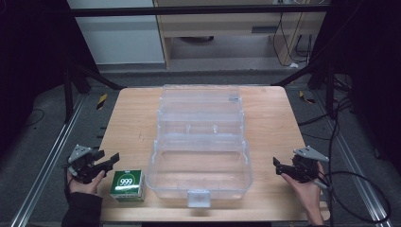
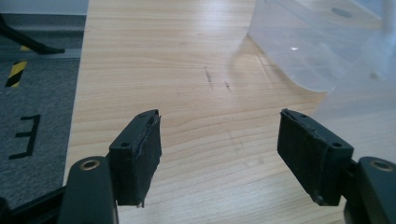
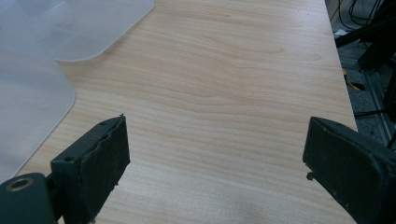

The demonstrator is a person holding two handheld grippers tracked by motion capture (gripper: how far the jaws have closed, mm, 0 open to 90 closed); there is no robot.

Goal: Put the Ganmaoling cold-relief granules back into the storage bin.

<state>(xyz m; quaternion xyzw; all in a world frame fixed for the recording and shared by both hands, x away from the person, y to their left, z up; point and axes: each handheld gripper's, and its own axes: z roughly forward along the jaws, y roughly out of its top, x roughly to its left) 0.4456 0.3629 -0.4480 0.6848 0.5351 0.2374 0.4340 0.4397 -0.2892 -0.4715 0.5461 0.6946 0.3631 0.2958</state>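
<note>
While both hands wait at the lower corners of the high view, the left gripper sits at lower left with its jaws pointing right, toward the green box. That box stands just right of it and slightly lower in the frame, on the wooden table, just left of the open clear plastic case. The right gripper is at lower right, beyond the case and well apart from the box, so the left hand is clearly the nearer one.

Looking along the left gripper's own view, its pads stand apart with bare tabletop between them; the case fills the upper right.

From the right gripper view, its pads are spread wide over bare wood, nothing held, with the case's edge at the upper left.
</note>
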